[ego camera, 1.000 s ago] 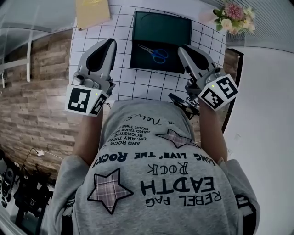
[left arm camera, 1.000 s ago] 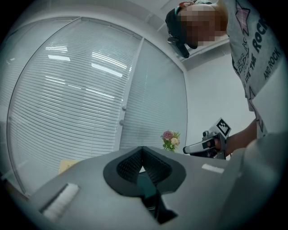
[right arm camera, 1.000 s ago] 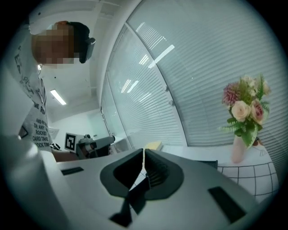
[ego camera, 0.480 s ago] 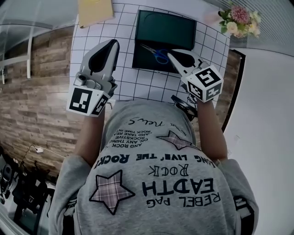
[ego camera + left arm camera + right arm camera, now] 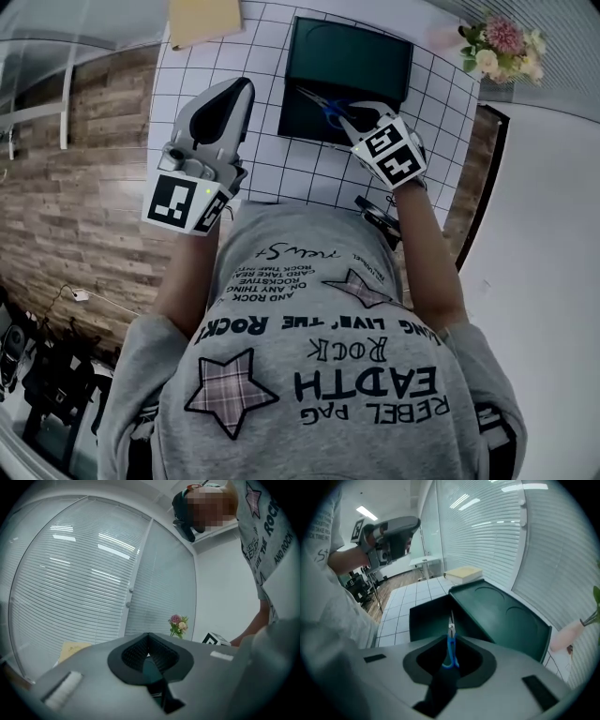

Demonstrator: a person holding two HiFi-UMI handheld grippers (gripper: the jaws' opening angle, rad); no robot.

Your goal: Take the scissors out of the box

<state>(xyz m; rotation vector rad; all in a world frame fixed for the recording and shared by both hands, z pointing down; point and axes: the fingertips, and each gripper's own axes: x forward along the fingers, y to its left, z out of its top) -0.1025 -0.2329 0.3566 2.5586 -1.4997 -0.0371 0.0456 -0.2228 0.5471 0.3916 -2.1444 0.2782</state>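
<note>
Blue-handled scissors lie in the open dark green box at the far side of the white gridded table. My right gripper tilts steeply down over the box's near right part, jaws shut, its tip just short of the blue handles. The right gripper view looks along the shut right gripper at the scissors, which lie lengthwise in the box with its lid folded back. My left gripper hovers level to the left of the box, shut and empty; the left gripper view shows that left gripper against window blinds.
A yellow notebook lies at the table's far left corner. A small bunch of flowers stands at the far right. The table's right edge runs close beside my right arm. The person's grey shirt fills the lower head view.
My right gripper has dropped and tipped downward, moving from beside the box to over its near right part. The left gripper has stayed where it was.
</note>
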